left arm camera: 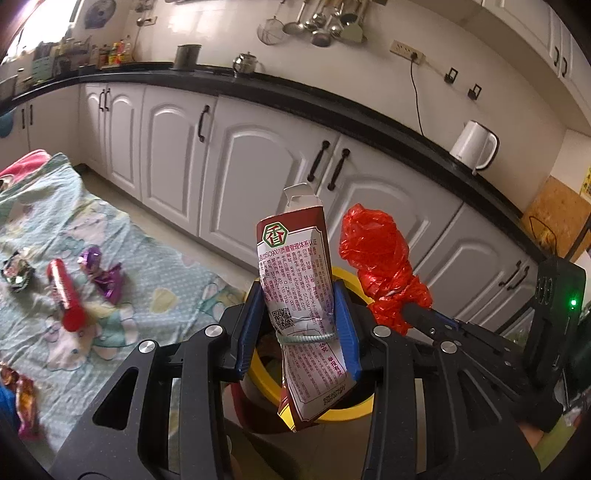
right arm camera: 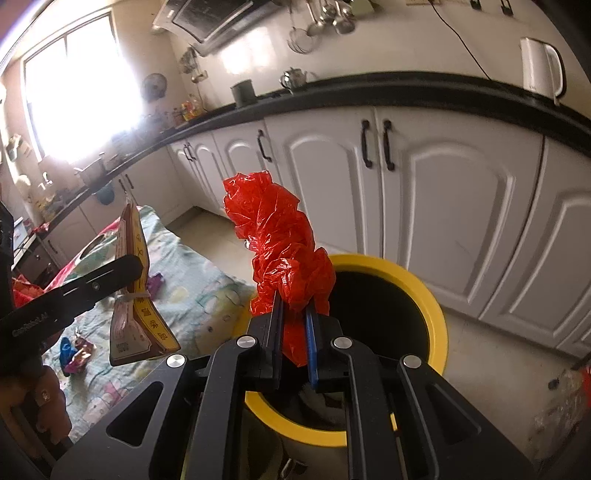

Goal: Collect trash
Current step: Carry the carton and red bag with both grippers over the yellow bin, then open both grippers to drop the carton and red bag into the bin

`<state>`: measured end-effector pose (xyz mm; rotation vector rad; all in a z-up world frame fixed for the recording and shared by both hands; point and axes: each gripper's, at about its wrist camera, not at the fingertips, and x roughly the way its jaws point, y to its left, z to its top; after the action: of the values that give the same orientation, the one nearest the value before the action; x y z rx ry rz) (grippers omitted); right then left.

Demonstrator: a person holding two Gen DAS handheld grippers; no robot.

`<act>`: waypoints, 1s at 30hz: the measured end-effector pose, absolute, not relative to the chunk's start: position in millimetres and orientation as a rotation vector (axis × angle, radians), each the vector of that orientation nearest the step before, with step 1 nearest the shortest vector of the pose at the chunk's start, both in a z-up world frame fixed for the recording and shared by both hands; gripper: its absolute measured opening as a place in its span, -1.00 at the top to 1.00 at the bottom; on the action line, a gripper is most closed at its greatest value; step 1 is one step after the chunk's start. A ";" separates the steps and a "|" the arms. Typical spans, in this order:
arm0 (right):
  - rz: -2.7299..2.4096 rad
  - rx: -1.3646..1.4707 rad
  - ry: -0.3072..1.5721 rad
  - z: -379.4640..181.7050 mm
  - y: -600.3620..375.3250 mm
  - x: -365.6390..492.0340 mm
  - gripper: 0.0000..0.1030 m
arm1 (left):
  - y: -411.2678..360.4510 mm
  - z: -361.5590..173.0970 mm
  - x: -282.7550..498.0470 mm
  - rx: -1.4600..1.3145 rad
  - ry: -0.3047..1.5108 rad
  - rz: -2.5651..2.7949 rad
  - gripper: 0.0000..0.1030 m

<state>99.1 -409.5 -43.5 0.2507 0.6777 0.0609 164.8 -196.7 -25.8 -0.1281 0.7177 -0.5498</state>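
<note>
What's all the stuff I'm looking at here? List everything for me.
Carton: one, dark red and white, flattened, clamped in the left gripper.
Plastic bag: one, red, crumpled, pinched in the right gripper.
Bin: one, yellow rim, dark inside, on the floor below both grippers.
Wrappers: several, purple, red and others, scattered on the cloth.
Cloth: one, pale green, patterned, spread on the floor.
Kettle: one, white, on the black counter.
Cabinets: a row, white, under the counter.
Ladles: several, metal, hanging on the wall.
Hand: one, holding the left gripper's handle.
</note>
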 end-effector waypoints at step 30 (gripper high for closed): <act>-0.048 0.301 0.884 -119.0 -459.0 116.0 0.79 | -260.6 -99.0 184.9 -0.005 0.910 -0.606 0.40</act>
<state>116.0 -459.0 -119.0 0.3008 0.8842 -0.0476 184.9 -260.6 -99.0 -0.0052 0.9105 -0.6056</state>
